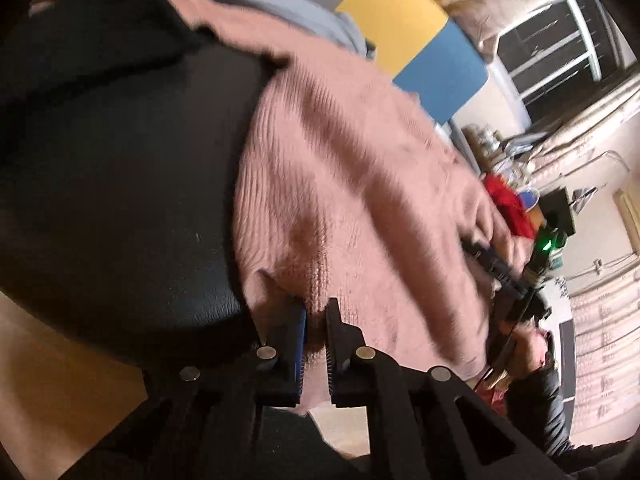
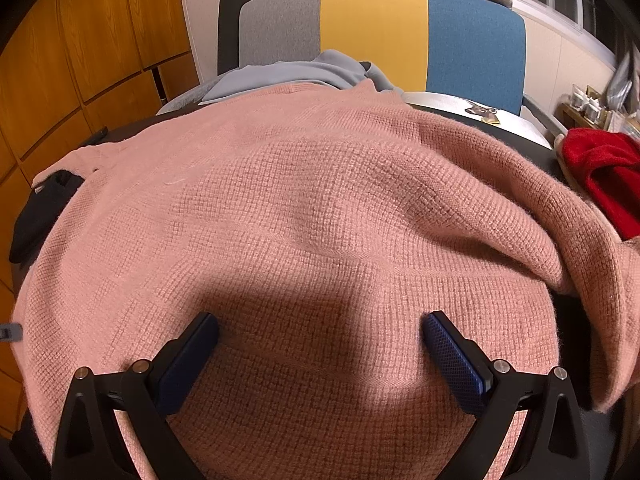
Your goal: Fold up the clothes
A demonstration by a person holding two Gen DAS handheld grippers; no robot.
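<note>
Left hand-held gripper (image 1: 316, 322) pinching edge of pink knit sweater (image 1: 360, 184), fabric bunched between the pressed-together pads, a fold of hem hanging below them. Right hand-held gripper (image 2: 320, 330) spread wide, poised over the middle of the sweater near its close edge, nothing between the jaws; whether the tips touch the knit cannot be told. Going left to right in the right wrist view: wooden cabinet doors (image 2: 80, 60), dark item (image 2: 36, 216) partly under the sweater's left side, sweater spread across most of the black worktop (image 1: 120, 200), grey-blue garment (image 2: 288, 76) behind its far edge, chair back (image 2: 372, 32) in grey, yellow and blue panels, red garment (image 2: 604, 176) at far right, just beside a raised pink fold. Sweater lies mostly flat with a few soft ridges, right side rucked up into a thick fold. Likely handling: soft, limp, fairly bulky knit, light enough for a single pinch, stretchy, will sag and drape when lifted, fuzzy surface unlikely to slip from the pads. Best hold probably at hem or side seam edges where the layers can be pinched together, not mid-panel where the pads would only gather one layer. Risk: dragging neighbouring garments along, uneven stretch if pulled by one side.
</note>
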